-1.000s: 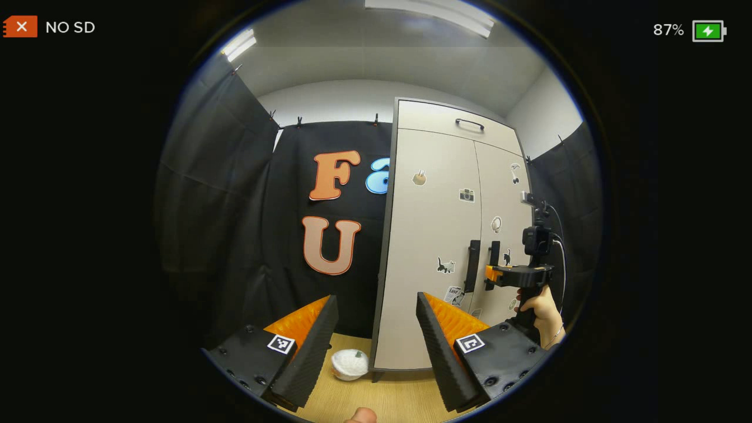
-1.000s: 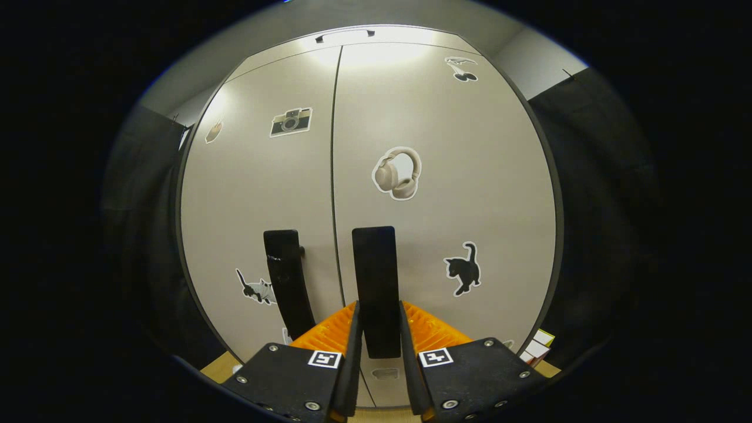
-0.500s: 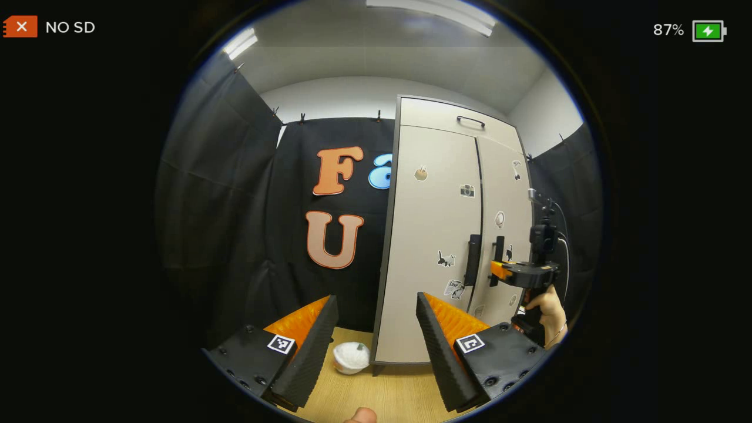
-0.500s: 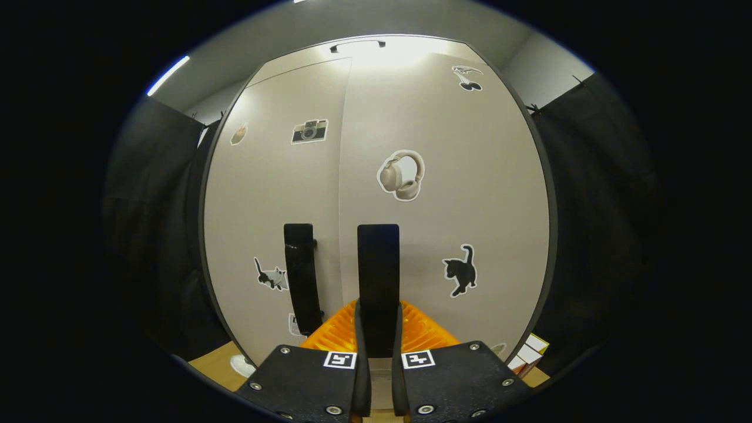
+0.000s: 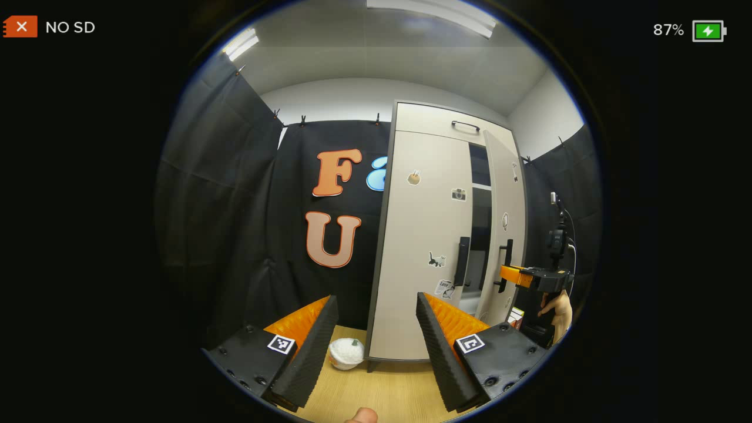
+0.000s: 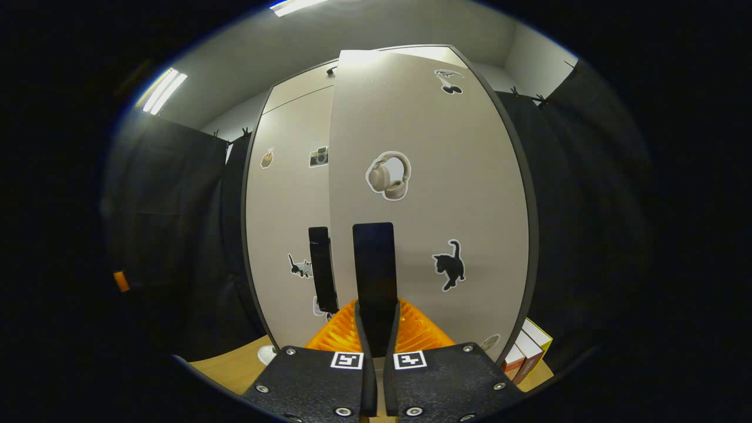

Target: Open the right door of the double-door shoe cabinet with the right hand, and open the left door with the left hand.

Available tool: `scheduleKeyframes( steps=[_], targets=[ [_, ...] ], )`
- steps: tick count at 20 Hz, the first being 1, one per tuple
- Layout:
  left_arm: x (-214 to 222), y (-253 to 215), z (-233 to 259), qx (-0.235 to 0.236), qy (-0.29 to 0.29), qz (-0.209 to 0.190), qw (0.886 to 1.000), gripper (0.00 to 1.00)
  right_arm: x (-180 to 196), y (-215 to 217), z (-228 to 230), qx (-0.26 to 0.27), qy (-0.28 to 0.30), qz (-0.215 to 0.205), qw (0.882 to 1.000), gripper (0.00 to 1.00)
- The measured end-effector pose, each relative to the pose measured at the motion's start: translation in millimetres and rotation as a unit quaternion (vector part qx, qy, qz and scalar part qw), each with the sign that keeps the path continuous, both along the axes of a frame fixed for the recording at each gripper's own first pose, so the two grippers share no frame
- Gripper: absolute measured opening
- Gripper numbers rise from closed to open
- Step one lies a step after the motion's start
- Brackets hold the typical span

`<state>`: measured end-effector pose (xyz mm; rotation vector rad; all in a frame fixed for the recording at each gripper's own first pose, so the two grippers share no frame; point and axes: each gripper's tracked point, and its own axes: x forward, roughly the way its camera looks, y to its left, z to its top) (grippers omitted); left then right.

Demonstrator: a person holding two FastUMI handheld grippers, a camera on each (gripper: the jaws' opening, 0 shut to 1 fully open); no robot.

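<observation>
Right gripper (image 6: 376, 352) fingers clamp the tall black right-door handle (image 6: 373, 264); left gripper (image 5: 376, 341) gapes wide — upright black left-door handle (image 5: 462, 261) lies ahead-right, well apart.

a recording booth: black cloth walls (image 5: 235, 205), wood-look floor (image 5: 382, 393), strip lights (image 5: 435, 13) overhead

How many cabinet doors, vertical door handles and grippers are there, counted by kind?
Doors: 2, left door and right door.
Door handles: 2, left handle and right handle.
Grippers: 2, left gripper and right gripper.
Total: 6.
</observation>
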<state>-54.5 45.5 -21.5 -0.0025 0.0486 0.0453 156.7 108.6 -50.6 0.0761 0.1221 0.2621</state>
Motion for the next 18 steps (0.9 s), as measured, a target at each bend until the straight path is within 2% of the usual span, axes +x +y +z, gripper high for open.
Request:
scheduleKeyframes(
  steps=[8, 10, 15, 18],
  targets=[
    [-18.4, -20.4, 6.5, -0.005, -0.003, -0.013, 1.000, 0.81, -13.4, -20.9, 2.7, -0.022, -0.006, -0.015, 1.000, 0.03],
    [-22.3, -24.2, 8.2, -0.004, -0.004, -0.017, 1.000, 0.81, -16.6, -24.6, 3.2, -0.056, -0.019, -0.024, 0.998, 0.02],
    [-26.9, -40.1, 7.0, -0.010, -0.003, -0.039, 0.999, 0.81, -23.9, -29.0, 4.1, -0.030, -0.019, -0.035, 0.999, 0.00],
    [-27.2, -38.5, 0.4, -0.018, 0.004, -0.038, 0.999, 0.81, -22.7, -33.8, 1.9, -0.023, -0.016, -0.041, 0.999, 0.00]
  ],
)
